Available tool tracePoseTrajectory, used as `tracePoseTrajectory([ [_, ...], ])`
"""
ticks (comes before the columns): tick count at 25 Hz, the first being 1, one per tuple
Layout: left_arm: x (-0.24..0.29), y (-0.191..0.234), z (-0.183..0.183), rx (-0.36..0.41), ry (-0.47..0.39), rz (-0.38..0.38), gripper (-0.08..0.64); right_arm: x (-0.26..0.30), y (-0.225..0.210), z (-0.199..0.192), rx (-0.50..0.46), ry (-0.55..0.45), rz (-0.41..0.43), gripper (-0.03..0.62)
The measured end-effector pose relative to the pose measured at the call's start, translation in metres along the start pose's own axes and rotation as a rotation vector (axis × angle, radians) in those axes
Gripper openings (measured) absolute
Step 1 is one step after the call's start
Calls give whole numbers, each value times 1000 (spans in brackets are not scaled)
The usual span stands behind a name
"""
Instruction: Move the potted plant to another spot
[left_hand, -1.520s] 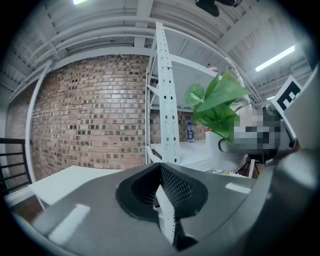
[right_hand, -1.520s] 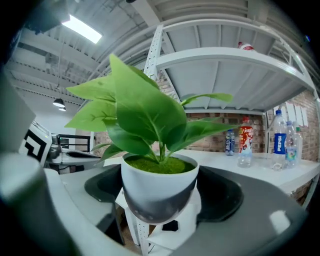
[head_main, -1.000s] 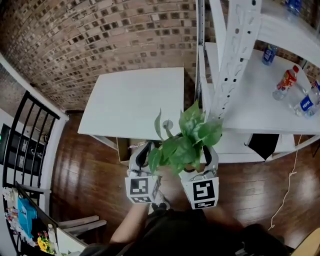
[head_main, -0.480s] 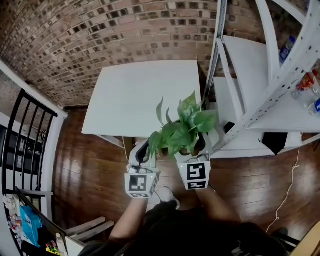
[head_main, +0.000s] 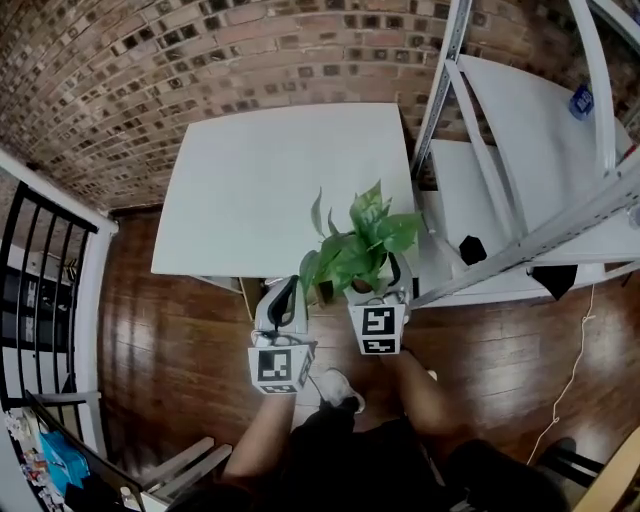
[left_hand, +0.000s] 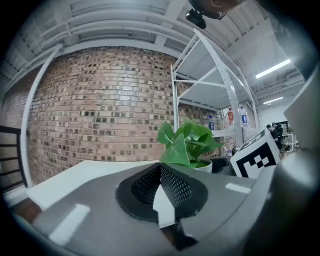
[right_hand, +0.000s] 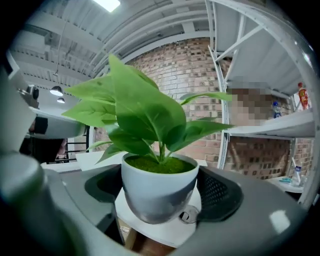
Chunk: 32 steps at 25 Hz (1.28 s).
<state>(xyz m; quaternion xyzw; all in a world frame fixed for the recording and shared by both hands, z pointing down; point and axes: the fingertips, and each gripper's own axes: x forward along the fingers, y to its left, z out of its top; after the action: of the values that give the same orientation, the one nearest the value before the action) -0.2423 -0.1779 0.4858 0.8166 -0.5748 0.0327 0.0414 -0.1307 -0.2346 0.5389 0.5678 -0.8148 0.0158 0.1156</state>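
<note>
The potted plant (head_main: 360, 250) has broad green leaves and a small white pot (right_hand: 159, 192). My right gripper (head_main: 372, 285) is shut on the pot, one jaw on either side, and holds it upright in the air (right_hand: 160, 196). In the head view it hangs over the front right edge of the white table (head_main: 260, 190), with the leaves hiding most of the pot. My left gripper (head_main: 283, 300) is just left of it, shut on nothing (left_hand: 162, 192). In the left gripper view the plant (left_hand: 190, 145) shows to the right.
A white metal shelving unit (head_main: 520, 200) stands right of the table, with a black object (head_main: 470, 248) on a low shelf and a bottle (head_main: 582, 98) higher up. A brick wall runs behind. A black railing (head_main: 40, 270) is at the left. The floor is dark wood.
Both grippers and the plant have moved left and forward, away from the shelving upright and up to the table's front right edge. The right gripper has kept its hold on the pot.
</note>
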Motion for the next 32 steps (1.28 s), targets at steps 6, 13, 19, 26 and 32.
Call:
tracePoseTrajectory([
  [6, 6, 29, -28, -23, 23, 22, 16, 36, 3, -38, -16, 5, -14, 459],
  [13, 14, 54, -45, -42, 21, 48, 15, 61, 9, -69, -20, 42, -28, 459],
  [19, 20, 58, -50, -44, 40, 43, 15, 68, 12, -79, -16, 32, -27, 459],
  [26, 17, 63, -49, -44, 56, 51, 15, 68, 11, -82, 28, 45, -11, 465],
  [32, 8, 53, -44, -44, 61, 60, 15, 10, 17, -76, 28, 113, -10, 462],
])
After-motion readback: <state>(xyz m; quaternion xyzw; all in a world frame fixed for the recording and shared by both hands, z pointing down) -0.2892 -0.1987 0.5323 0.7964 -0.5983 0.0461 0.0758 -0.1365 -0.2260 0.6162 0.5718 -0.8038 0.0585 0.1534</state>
